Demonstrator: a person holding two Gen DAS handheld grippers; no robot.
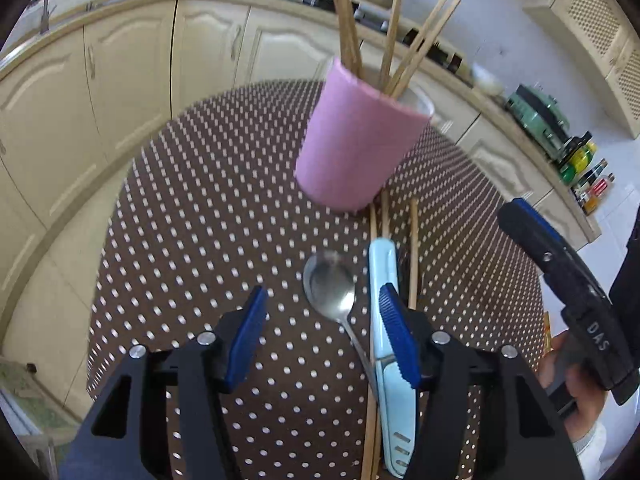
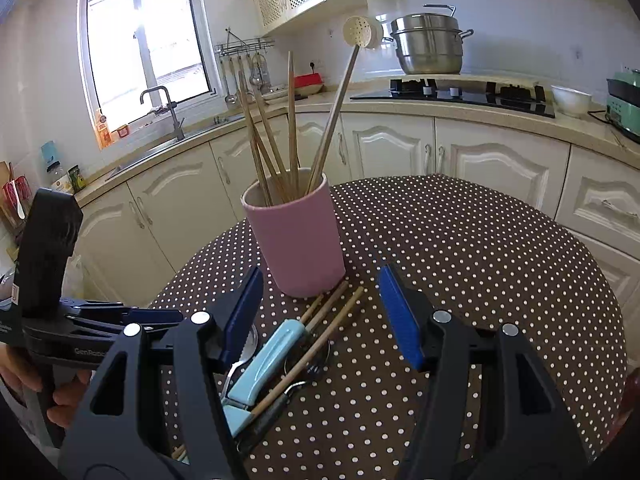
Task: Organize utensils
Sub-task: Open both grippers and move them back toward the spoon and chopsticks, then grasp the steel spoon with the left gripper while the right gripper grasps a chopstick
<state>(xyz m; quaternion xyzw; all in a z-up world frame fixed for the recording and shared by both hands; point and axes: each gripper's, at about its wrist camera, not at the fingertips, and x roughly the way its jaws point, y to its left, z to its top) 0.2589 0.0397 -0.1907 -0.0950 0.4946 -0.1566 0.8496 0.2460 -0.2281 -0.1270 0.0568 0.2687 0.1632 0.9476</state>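
A pink utensil cup point(image 1: 356, 140) stands on the polka-dot table point(image 1: 208, 216) and holds several wooden chopsticks point(image 1: 348, 24) and a slotted ladle point(image 2: 358, 32). In front of it lie a metal spoon point(image 1: 330, 284), a light-blue sheathed knife point(image 1: 386, 332) and loose chopsticks point(image 1: 414, 252). My left gripper point(image 1: 322, 326) is open just above the spoon and knife. My right gripper point(image 2: 320, 312) is open above the same pile, with the cup point(image 2: 298, 240) just beyond it and the blue knife point(image 2: 268, 356) below. The right gripper also shows in the left wrist view point(image 1: 560, 280).
Cream kitchen cabinets point(image 2: 440, 152) and a counter run behind the table. A hob point(image 2: 452, 94) carries a steel pot point(image 2: 428, 42). A sink with tap point(image 2: 160, 108) sits under the window. Bottles point(image 1: 588, 176) and a green appliance point(image 1: 540, 116) stand on the counter.
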